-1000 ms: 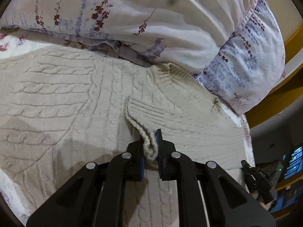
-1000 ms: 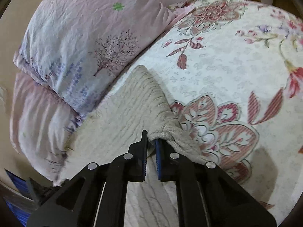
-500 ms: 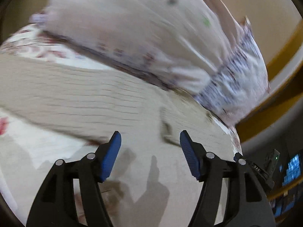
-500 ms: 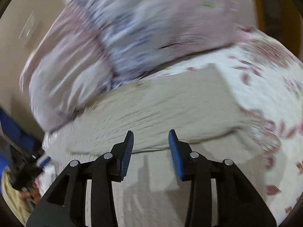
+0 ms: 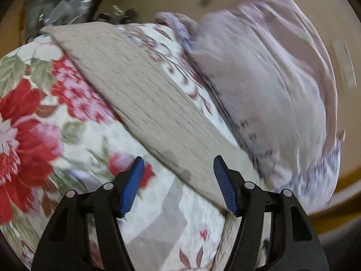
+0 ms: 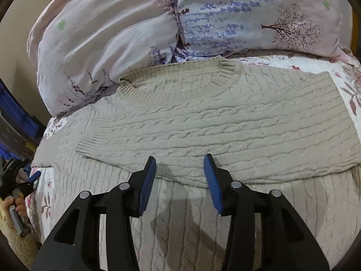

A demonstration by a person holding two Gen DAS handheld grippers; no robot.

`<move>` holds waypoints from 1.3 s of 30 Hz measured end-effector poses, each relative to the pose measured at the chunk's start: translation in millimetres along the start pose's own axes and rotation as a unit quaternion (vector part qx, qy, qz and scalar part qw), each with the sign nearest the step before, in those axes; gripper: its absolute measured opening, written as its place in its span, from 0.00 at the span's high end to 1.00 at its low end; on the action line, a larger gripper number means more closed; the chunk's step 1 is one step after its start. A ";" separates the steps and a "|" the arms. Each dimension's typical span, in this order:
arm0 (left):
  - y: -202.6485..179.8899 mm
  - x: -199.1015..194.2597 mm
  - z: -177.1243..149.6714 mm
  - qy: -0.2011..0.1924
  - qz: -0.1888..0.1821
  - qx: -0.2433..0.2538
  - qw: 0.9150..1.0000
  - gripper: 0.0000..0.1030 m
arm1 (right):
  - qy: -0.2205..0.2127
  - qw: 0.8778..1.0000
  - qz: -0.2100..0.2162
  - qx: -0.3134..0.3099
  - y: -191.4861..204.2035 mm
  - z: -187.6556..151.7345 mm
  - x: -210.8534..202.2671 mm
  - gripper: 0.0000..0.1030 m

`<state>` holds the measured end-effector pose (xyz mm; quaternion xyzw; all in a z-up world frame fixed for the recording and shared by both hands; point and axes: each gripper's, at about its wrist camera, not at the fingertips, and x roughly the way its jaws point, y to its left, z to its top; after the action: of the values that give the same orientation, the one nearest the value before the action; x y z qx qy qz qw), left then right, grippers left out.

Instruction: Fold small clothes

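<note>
A: Sweater (image 6: 225, 122) lay on the bed (image 5: 45, 103), against the pillows (image 6: 135, 22). Soft, limp knit.
B: Left gripper (image 5: 178, 183) closing, right gripper (image 6: 180, 178) opening, both empty. Best held at the folded edge.

Floral bed (image 5: 33, 117) — sweater (image 6: 225, 122), pillows (image 6: 112, 33)

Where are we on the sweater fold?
Done: the sweater lies on the bedspread below the pillows, both sleeves laid across its front. In hand: nothing. The left gripper is closing on nothing, over the sweater's edge; the right gripper is opening, empty, over the folded sleeves. Left: the lower half below the sleeves is unfolded, so the lengthwise fold remains.
</note>
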<state>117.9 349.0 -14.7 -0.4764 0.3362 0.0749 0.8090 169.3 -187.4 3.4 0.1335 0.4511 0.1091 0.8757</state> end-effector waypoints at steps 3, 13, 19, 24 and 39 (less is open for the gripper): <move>11.5 0.0 12.3 -0.015 -0.005 -0.031 0.999 0.45 | 0.002 1.000 0.010 0.010 -1.0 2.6 -0.5 0.51; 43.2 5.1 35.1 -0.018 -0.035 -0.112 0.993 0.78 | 0.000 0.999 0.027 0.018 -3.7 0.1 -1.5 0.47; 18.5 -3.5 40.2 -0.039 -0.057 -0.080 0.994 0.94 | -0.003 0.999 0.039 0.031 -12.1 -0.7 -11.2 0.45; -42.7 -13.3 22.3 -0.048 -0.097 -0.007 0.994 0.94 | -0.013 0.999 0.035 0.040 -22.2 -1.4 -22.0 0.42; -231.8 72.7 -172.5 0.100 -0.185 0.250 0.945 0.95 | -0.034 0.997 0.025 0.072 -59.6 -3.6 -46.9 0.41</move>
<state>194.2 68.9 52.3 -0.3178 0.3290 -0.2106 0.8639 143.9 -257.6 17.2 0.2110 0.4243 0.0940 0.8756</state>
